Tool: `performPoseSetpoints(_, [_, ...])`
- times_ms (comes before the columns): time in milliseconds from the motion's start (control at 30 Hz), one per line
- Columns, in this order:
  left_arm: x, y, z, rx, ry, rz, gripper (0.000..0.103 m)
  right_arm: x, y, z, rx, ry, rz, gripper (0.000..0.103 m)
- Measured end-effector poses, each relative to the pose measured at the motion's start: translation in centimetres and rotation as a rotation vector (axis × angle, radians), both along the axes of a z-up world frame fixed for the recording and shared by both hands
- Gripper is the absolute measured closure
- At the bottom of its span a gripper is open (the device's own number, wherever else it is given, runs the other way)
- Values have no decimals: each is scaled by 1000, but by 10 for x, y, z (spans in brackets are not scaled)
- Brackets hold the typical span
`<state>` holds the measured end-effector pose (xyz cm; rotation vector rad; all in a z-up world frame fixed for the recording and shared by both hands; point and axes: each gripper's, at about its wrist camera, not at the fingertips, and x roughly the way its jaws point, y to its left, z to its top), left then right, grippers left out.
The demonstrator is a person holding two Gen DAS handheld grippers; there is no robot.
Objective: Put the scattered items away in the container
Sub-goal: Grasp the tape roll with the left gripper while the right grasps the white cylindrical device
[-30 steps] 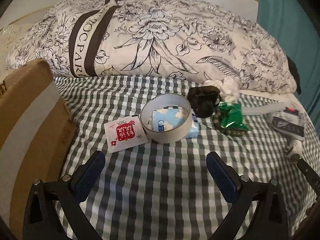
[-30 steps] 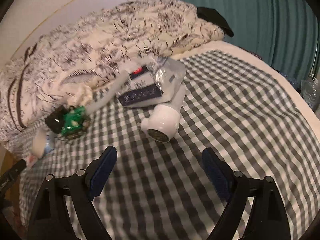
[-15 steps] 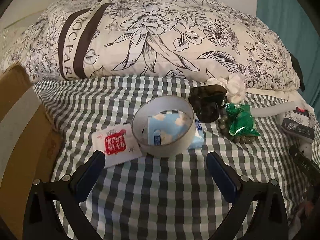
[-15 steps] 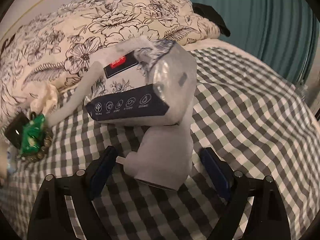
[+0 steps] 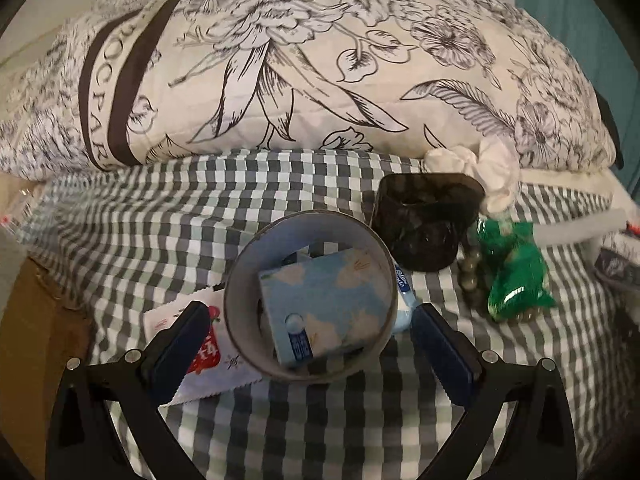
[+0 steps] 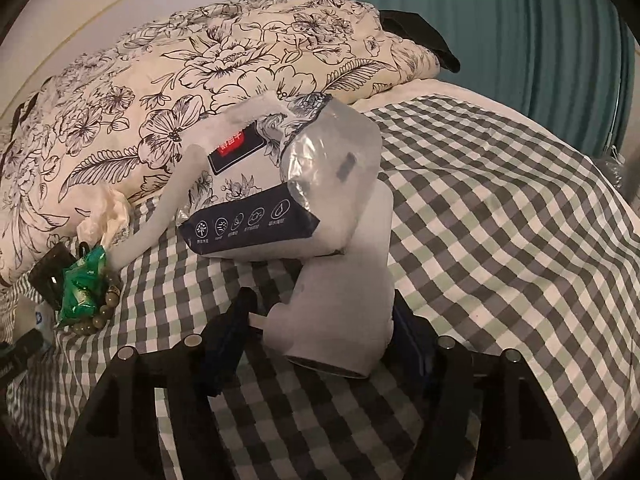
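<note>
In the left wrist view a grey tape roll (image 5: 310, 372) lies on the checked bed sheet over a light blue tissue pack (image 5: 324, 304). My left gripper (image 5: 310, 344) is open, its fingers on either side of the roll. A red and white sachet (image 5: 200, 356) lies under the left finger. In the right wrist view my right gripper (image 6: 320, 332) has closed in around a white handheld device (image 6: 344, 312); the left finger seems a little apart from it. A wet-wipes pack (image 6: 280, 196) leans on the device.
A dark box (image 5: 424, 224), a green packet (image 5: 516, 276) on a bead bracelet (image 5: 468, 276) and a white scrunchie (image 5: 492, 168) lie to the right. A floral pillow (image 5: 300, 60) lies behind. A cardboard box (image 5: 36, 344) stands at the left. A teal curtain (image 6: 520, 40) hangs at the right.
Both grippers moved forward. The left one now straddles the tape roll. The right one narrowed its jaws around the white device.
</note>
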<state>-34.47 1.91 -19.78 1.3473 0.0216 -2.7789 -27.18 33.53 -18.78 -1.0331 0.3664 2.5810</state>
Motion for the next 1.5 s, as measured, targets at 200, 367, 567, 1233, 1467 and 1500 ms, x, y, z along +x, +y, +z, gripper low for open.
performPoseSetpoints(200, [-2, -8, 3, 32, -5, 10, 17, 1, 0, -1, -2, 5, 7, 38])
performPoseSetpoints(367, [20, -1, 23, -45, 24, -19, 17, 3, 2, -1, -17, 20, 12, 38])
performPoseSetpoints(567, [70, -5, 59, -64, 40, -10, 17, 15, 3, 5, -54, 41, 69, 38])
performPoseSetpoints(1233, [235, 2, 130, 22, 73, -49, 17, 199, -67, 100, -108, 18, 332, 40])
performPoseSetpoints(1467, [266, -25, 168, 53, 141, -39, 17, 219, -112, 133, -82, 43, 404, 46])
performPoseSetpoints(1500, [269, -30, 171, 56, 146, -34, 17, 222, -118, 135, -77, 43, 411, 46])
